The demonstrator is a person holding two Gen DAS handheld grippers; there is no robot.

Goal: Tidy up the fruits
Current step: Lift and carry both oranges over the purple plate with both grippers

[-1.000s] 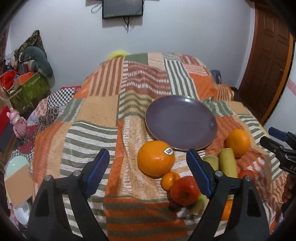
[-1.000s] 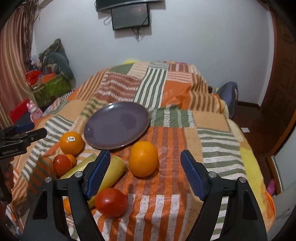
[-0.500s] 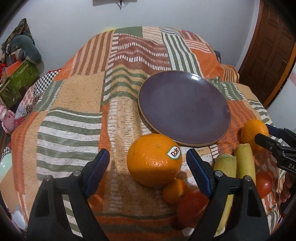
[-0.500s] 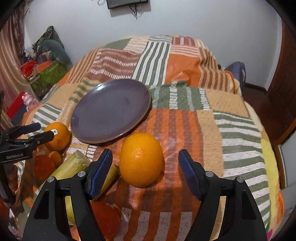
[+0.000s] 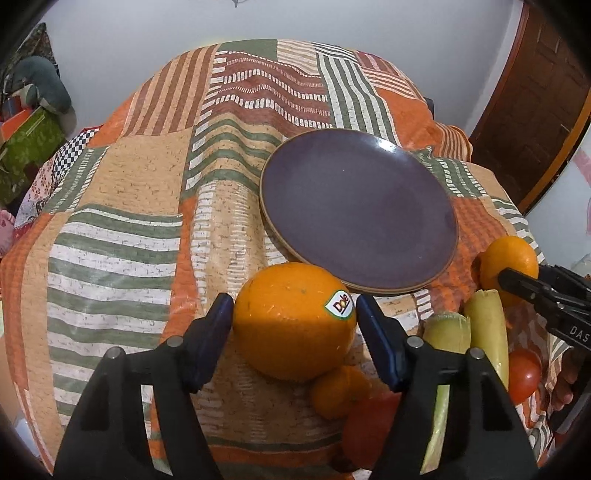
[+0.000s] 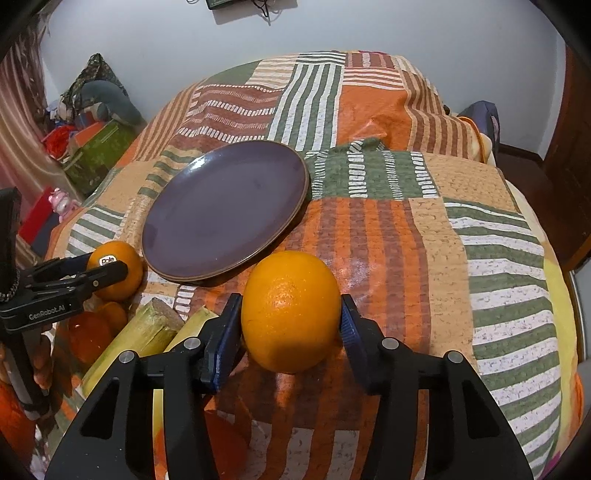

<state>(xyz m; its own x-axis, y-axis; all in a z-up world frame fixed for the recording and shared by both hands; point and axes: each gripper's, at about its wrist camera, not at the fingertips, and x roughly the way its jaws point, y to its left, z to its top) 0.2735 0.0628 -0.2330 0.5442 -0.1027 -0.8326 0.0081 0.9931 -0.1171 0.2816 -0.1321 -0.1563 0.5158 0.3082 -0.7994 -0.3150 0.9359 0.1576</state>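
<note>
**Both claws closed on oranges**

Narrowed since half a second earlier: left gripper [image 5: 294, 321] pinching stickered orange [image 5: 293, 319], right gripper [image 6: 290, 314] pinching plain orange [image 6: 290, 310]. Both fruits beside purple plate [image 6: 221, 210], near the bedspread's [image 6: 480, 240] front edge.

A bed covered by a patchwork quilt [image 6: 424, 236] of orange, green and brown striped panels fills the room's middle. Behind it stands a plain pale wall [image 6: 369, 33], with a dark screen [image 6: 229, 3] mounted at the top edge. A dark wooden door [image 5: 535, 110] stands at the right. By the bed's left edge sit a green box [image 6: 99, 147] and piled clutter.
</note>
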